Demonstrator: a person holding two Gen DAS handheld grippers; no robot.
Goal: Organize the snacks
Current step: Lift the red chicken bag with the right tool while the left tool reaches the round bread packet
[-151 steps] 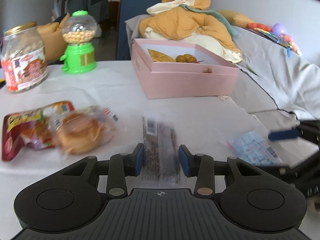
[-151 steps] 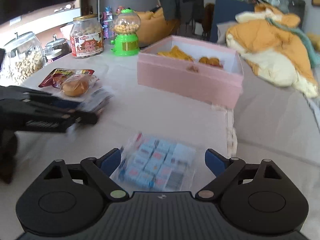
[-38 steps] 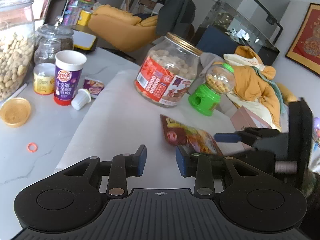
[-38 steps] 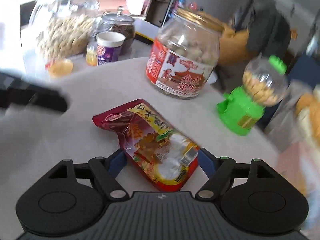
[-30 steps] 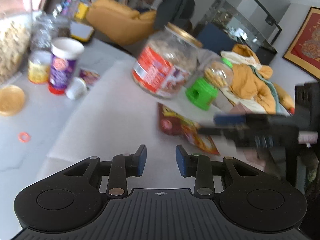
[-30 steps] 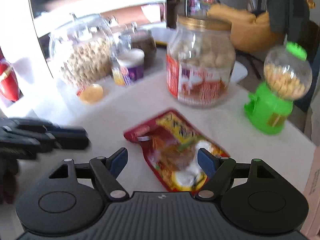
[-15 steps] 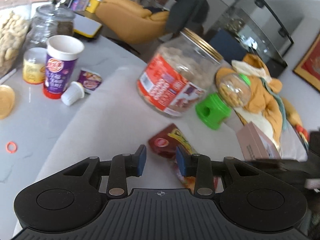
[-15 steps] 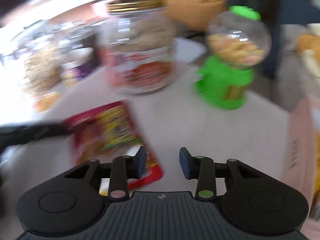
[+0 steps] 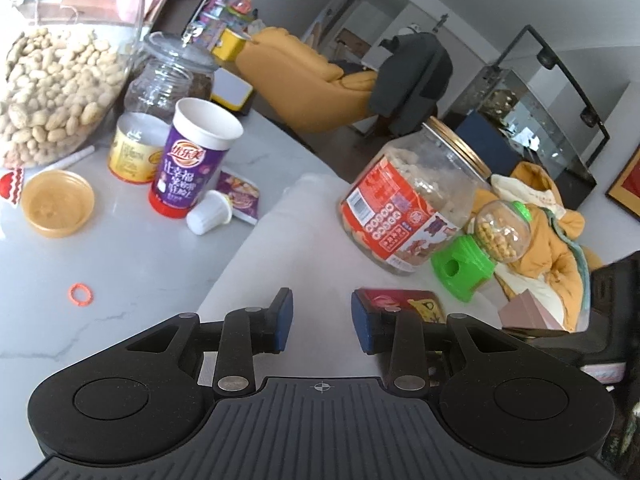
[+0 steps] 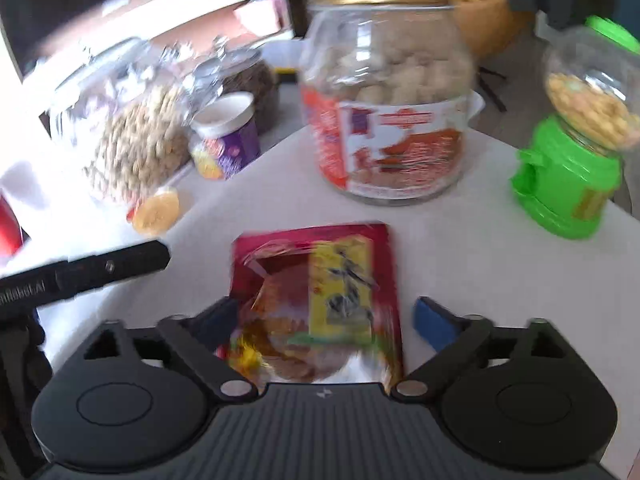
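Note:
A red and yellow snack packet (image 10: 320, 304) lies flat on the white tablecloth (image 10: 440, 232). My right gripper (image 10: 324, 320) is open, with its jaws on either side of the packet, not closed on it. The packet's top edge also shows in the left wrist view (image 9: 400, 298), partly hidden behind my right finger. My left gripper (image 9: 322, 322) is empty, its jaws a narrow gap apart, above the cloth left of the packet. The left gripper shows in the right wrist view (image 10: 92, 270) at the left. A corner of the pink box (image 9: 528, 314) shows at the right.
A big jar with a red label (image 10: 388, 120) and a green candy dispenser (image 10: 572, 160) stand behind the packet. A peanut jar (image 9: 52, 72), a purple cup (image 9: 192, 164), a yellow lid (image 9: 56, 204) and small tubs sit on the marble top at the left.
My right gripper has opened and swung back over the red packet, which now lies between its jaws. My left gripper has drifted left, away from the packet.

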